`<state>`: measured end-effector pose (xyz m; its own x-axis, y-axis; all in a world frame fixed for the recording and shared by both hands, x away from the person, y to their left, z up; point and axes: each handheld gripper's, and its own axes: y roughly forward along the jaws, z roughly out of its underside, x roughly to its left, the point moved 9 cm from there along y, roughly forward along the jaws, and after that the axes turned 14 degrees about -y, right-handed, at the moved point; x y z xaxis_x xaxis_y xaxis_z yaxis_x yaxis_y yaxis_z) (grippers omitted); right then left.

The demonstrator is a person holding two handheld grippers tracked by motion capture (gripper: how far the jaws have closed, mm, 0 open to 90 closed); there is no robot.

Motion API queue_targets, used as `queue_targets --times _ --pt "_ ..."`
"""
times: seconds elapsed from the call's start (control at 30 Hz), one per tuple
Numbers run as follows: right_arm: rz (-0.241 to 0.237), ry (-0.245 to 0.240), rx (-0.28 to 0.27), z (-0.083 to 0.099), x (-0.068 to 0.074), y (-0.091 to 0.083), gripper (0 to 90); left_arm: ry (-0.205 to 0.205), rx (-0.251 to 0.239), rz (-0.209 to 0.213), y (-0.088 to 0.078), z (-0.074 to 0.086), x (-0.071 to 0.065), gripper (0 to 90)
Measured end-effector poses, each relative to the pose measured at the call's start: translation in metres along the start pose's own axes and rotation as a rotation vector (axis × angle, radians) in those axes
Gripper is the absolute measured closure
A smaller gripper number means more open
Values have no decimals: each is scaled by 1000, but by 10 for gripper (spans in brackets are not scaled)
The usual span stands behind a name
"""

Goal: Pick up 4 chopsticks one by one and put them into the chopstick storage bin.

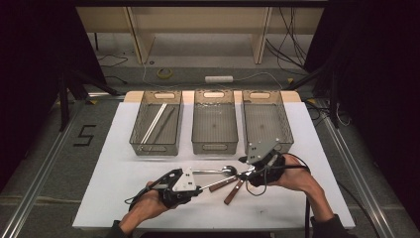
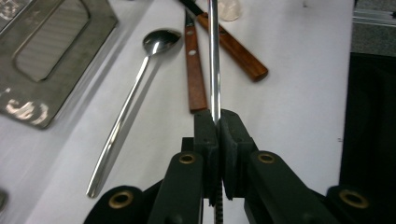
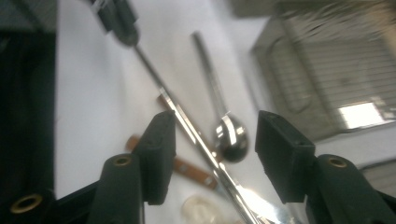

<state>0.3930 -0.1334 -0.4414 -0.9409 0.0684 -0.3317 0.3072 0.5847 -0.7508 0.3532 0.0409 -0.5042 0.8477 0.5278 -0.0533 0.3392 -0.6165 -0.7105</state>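
Left gripper [image 2: 217, 122] clamped tight on thin steel utensil handle [image 2: 214, 60], rod running forward from jaws, raised over table [image 1: 129, 163]. Right gripper [image 3: 212, 149] wide open, jaws standing either side of same rod, nothing held. Just beyond left gripper: spoon [image 2: 135, 93] flat on table, two wooden-handled knives [image 2: 195, 74] beside it. Three bins [image 1: 214, 128] well beyond spoon. Judged: rod light, stiff, polished, likely slippery; best gripped mid-handle, squarely, to resist twisting. Utensil's working end too blurred to identify.
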Motion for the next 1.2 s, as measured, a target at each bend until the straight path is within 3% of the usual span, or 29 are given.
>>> queue_targets --times 0.07,0.17,0.2,0.3,0.53,0.63,0.8,1.2 --pt "56 57 -6 0 -4 -1 457 -27 -2 -16 -2 2 7 860" --pt "133 153 -61 -1 -6 -4 424 -63 -23 -30 -6 2 13 860" --pt "164 211 -88 0 -6 -5 417 -74 -26 -32 -7 2 15 860" --pt "220 265 -107 8 -6 -5 387 -106 -37 -42 -10 2 20 860" --pt "276 409 -237 20 -2 -4 346 -178 -62 -60 -16 3 31 860" --pt "310 434 -270 24 -1 -7 330 -207 -76 -65 -19 3 37 860" --pt "301 497 -292 36 4 -7 304 -241 -93 -80 -24 3 44 860" --pt "316 538 -303 46 20 -6 299 -311 -137 -119 -36 3 65 860"
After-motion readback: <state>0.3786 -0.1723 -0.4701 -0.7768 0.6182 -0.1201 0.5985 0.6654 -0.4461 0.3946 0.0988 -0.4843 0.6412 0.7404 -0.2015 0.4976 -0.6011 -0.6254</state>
